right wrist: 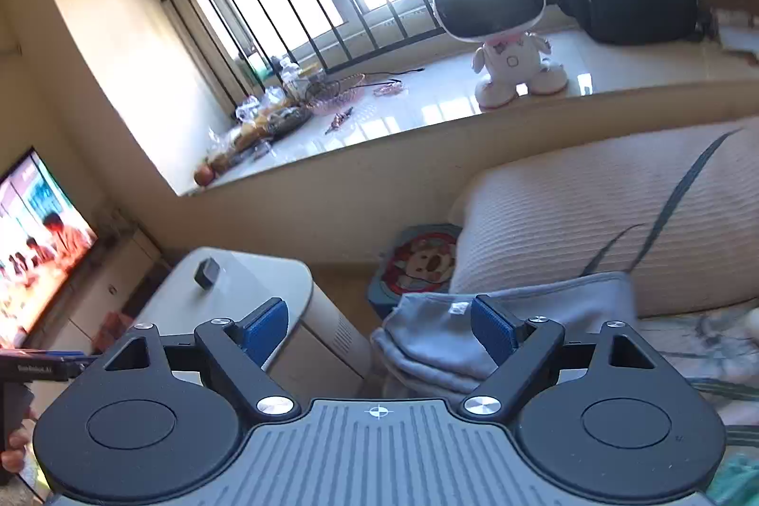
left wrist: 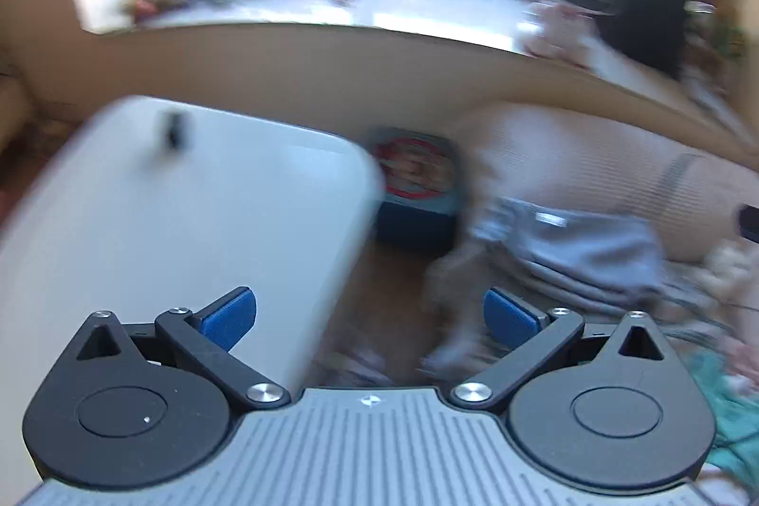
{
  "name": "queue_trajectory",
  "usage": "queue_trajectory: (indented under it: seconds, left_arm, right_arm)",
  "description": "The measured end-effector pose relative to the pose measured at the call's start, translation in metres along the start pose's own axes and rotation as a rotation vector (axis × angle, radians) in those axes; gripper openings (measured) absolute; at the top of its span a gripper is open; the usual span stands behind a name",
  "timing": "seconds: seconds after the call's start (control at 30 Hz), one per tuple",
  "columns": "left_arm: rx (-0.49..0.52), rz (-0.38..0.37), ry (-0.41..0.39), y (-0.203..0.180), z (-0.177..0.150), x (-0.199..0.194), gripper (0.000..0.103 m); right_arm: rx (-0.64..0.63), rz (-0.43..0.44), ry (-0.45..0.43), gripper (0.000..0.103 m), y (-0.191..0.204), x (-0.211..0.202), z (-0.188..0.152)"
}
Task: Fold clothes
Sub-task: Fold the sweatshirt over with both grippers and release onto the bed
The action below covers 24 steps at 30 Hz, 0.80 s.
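Folding at Risk: Grey Stack Near the Bed Edge

Nothing is held: the left gripper (left wrist: pixel 370 318) and right gripper (right wrist: pixel 379 328) are both seen spread wide and empty. The folded grey garment (right wrist: pixel 441 345) lies just ahead of the right gripper, on the bed beside a ribbed pillow (right wrist: pixel 593 212). A careless grab could, it is judged, undo the stack or drag it off the edge. Left of the right gripper a grey cabinet (right wrist: pixel 256 283) is seen; beyond, a sunlit windowsill (right wrist: pixel 427 103) with a toy robot (right wrist: pixel 507 32)

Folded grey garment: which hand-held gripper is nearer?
Right, probably. The right hand-held gripper hangs open just short of the folded grey garment; the left hand-held gripper, open, sits farther back, garment ahead-right.
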<state>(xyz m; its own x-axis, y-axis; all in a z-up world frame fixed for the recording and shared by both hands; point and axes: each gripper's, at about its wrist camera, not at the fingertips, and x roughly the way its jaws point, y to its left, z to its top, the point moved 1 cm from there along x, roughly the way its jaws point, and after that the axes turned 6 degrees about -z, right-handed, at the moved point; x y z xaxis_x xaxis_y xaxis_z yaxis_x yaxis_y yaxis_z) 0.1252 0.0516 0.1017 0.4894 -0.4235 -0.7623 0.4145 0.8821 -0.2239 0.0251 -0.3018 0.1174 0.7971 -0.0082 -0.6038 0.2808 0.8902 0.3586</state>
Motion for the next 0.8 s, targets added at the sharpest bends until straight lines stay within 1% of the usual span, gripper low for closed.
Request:
queue_trajectory:
  seconds: [0.07,0.1,0.2,0.23,0.27,0.3,0.33,0.43,0.47,0.53,0.63,0.67,0.7,0.73,0.77,0.8]
  left_arm:
    - [-0.066,-0.125,-0.005,-0.021,-0.011,0.025,0.103]
    - [-0.109,-0.159,-0.013,-0.034,-0.016,0.04,0.103]
    - [-0.234,-0.15,-0.069,-0.078,-0.039,0.078,0.103]
    - [-0.239,-0.175,-0.062,-0.094,-0.047,0.092,0.103]
    - [-0.234,-0.214,-0.047,-0.111,-0.056,0.106,0.103]
    - [-0.198,-0.257,-0.025,-0.129,-0.063,0.117,0.103]
    - [-0.142,-0.282,0.003,-0.146,-0.072,0.126,0.103]
    - [0.046,-0.258,-0.018,-0.184,-0.094,0.136,0.103]
    - [0.091,-0.25,-0.028,-0.188,-0.097,0.137,0.103]
    - [0.166,-0.237,-0.047,-0.191,-0.102,0.136,0.103]
    - [0.174,-0.266,-0.073,-0.176,-0.1,0.133,0.103]
    - [0.167,-0.278,-0.082,-0.169,-0.1,0.13,0.103]
    - [0.18,-0.274,-0.094,-0.163,-0.101,0.127,0.103]
    - [0.2,-0.262,-0.108,-0.158,-0.101,0.124,0.103]
    - [0.234,-0.219,-0.119,-0.152,-0.102,0.121,0.103]
    - [0.273,-0.157,-0.127,-0.145,-0.103,0.118,0.103]
  right_arm:
    - [-0.005,-0.036,0.006,0.087,0.004,-0.015,-0.003]
    - [-0.005,-0.07,0.0,0.09,0.006,-0.022,-0.005]
    - [0.012,-0.187,-0.051,0.098,0.01,-0.044,-0.014]
    - [0.024,-0.228,-0.076,0.102,0.01,-0.05,-0.017]
    - [0.042,-0.262,-0.104,0.103,0.009,-0.057,-0.021]
    - [0.066,-0.284,-0.131,0.103,0.006,-0.063,-0.022]
    - [0.092,-0.299,-0.15,0.103,0.002,-0.068,-0.023]
    - [0.157,-0.359,-0.192,0.103,-0.012,-0.084,-0.018]
    - [0.178,-0.372,-0.203,0.103,-0.016,-0.09,-0.014]
    - [0.218,-0.385,-0.226,0.103,-0.025,-0.1,-0.007]
    - [0.27,-0.407,-0.228,0.103,-0.039,-0.108,0.006]
    - [0.294,-0.411,-0.216,0.103,-0.046,-0.109,0.01]
    - [0.318,-0.415,-0.204,0.103,-0.053,-0.109,0.015]
    - [0.343,-0.422,-0.194,0.103,-0.061,-0.109,0.019]
    - [0.367,-0.441,-0.191,0.103,-0.069,-0.109,0.023]
    - [0.373,-0.478,-0.201,0.103,-0.076,-0.11,0.025]
